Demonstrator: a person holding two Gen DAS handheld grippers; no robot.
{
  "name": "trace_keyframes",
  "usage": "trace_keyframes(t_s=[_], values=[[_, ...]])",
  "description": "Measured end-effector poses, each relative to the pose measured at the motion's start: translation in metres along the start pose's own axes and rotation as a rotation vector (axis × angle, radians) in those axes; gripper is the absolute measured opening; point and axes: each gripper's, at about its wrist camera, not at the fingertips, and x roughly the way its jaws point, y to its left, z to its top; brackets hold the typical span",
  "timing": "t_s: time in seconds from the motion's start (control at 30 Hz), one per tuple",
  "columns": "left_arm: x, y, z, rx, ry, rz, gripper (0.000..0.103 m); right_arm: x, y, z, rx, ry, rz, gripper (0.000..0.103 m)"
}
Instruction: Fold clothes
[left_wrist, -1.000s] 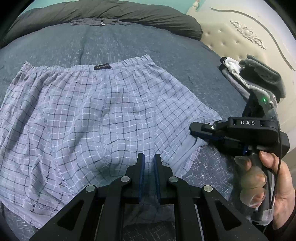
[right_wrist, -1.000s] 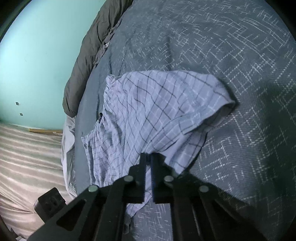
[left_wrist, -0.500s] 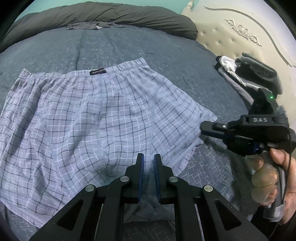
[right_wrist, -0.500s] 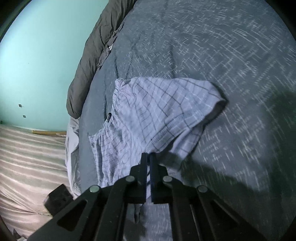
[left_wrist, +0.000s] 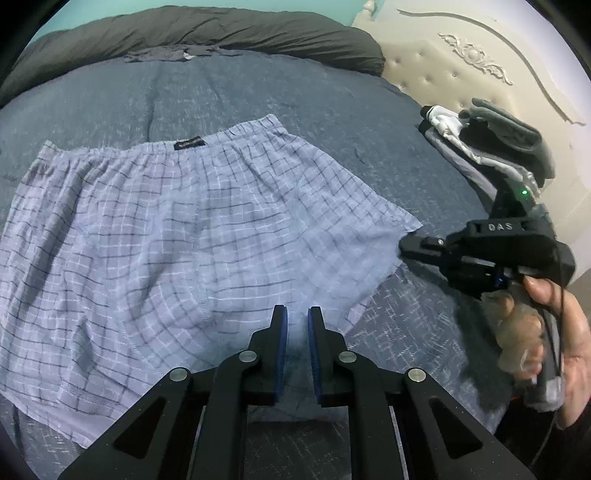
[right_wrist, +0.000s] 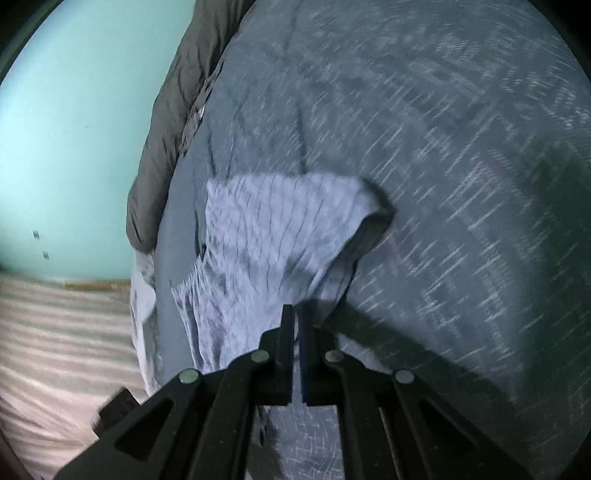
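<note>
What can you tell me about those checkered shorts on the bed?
The checkered shorts are pale lilac-blue with thin dark and white lines, made of light, wrinkly cloth. They lie spread out on the dark blue bedspread, gathered waistband away from the left camera, with a small black label at its middle. The right hand-held gripper pinches one leg hem and lifts that corner off the bed. The left hand-held gripper sits over the crotch, fingers slightly apart, gripping nothing.

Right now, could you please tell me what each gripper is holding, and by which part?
The right gripper pinches the light blue checked cotton boxer shorts at the corner of one leg hem. The left gripper is open, holding nothing.
</note>
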Motion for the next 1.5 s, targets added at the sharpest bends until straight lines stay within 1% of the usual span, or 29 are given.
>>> trace_keyframes(t_s=[0.07,0.23,0.3,0.37,0.4,0.43,0.47,0.5,0.53,0.6,0.67,0.7,0.73,0.8,0.9,0.93,1.0,1.03,1.2,1.27,1.4,1.5], values=[[-0.001,0.000,-0.001,-0.002,0.003,-0.016,0.012,-0.003,-0.001,0.003,0.008,-0.012,0.005,0.002],[-0.001,-0.005,-0.002,0.015,0.011,-0.018,0.012,-0.009,-0.006,0.008,0.031,-0.042,0.023,0.002],[0.000,-0.008,-0.003,0.022,0.020,-0.024,0.013,-0.010,-0.008,0.009,0.035,-0.049,0.006,0.005],[0.002,-0.012,-0.005,0.035,0.031,-0.029,0.023,-0.009,-0.010,0.011,0.040,-0.047,-0.015,0.006],[0.003,-0.013,-0.006,0.042,0.035,-0.027,0.029,-0.009,-0.011,0.012,0.044,-0.048,-0.024,0.013],[0.005,-0.014,-0.007,0.046,0.041,-0.028,0.029,-0.011,-0.012,0.014,0.049,-0.063,-0.021,0.019],[0.007,-0.015,-0.008,0.049,0.047,-0.031,0.029,-0.013,-0.014,0.016,0.054,-0.077,-0.018,0.022],[0.009,-0.015,-0.008,0.052,0.053,-0.037,0.029,-0.015,-0.015,0.018,0.057,-0.091,-0.017,0.029],[0.010,-0.015,-0.009,0.055,0.058,-0.037,0.029,-0.017,-0.015,0.020,0.059,-0.105,-0.017,0.030],[0.012,-0.017,-0.011,0.065,0.069,-0.035,0.028,-0.022,-0.017,0.024,0.061,-0.138,-0.036,0.030],[0.012,-0.017,-0.011,0.072,0.072,-0.034,0.024,-0.024,-0.019,0.028,0.052,-0.157,-0.065,0.030],[0.011,-0.018,-0.011,0.075,0.074,-0.034,0.014,-0.023,-0.019,0.031,0.048,-0.159,-0.072,0.030],[0.011,-0.018,-0.012,0.079,0.076,-0.035,0.006,-0.021,-0.021,0.033,0.049,-0.160,-0.075,0.030],[0.008,-0.020,-0.011,0.094,0.079,-0.035,0.002,-0.019,-0.024,0.037,0.055,-0.164,-0.072,0.030],[0.000,-0.022,-0.010,0.107,0.067,-0.054,0.001,-0.017,-0.025,0.041,0.050,-0.172,-0.072,0.029],[-0.003,-0.021,-0.009,0.108,0.062,-0.063,0.001,-0.016,-0.026,0.042,0.047,-0.176,-0.072,0.019],[-0.007,-0.017,-0.007,0.095,0.061,-0.088,0.001,-0.017,-0.027,0.043,0.049,-0.183,-0.077,0.006],[-0.009,-0.014,-0.006,0.087,0.059,-0.101,0.001,-0.017,-0.029,0.044,0.055,-0.188,-0.080,0.004],[-0.014,-0.001,-0.005,0.067,0.062,-0.115,0.001,-0.028,-0.030,0.046,0.063,-0.215,-0.076,0.003],[-0.011,0.001,-0.007,0.070,0.078,-0.118,0.001,-0.032,-0.030,0.049,0.063,-0.224,-0.078,0.003],[-0.003,-0.001,-0.011,0.083,0.105,-0.115,0.001,-0.029,-0.036,0.052,0.092,-0.215,-0.069,0.003],[0.002,0.000,-0.012,0.083,0.120,-0.106,0.001,-0.028,-0.037,0.055,0.107,-0.215,-0.031,0.003]])
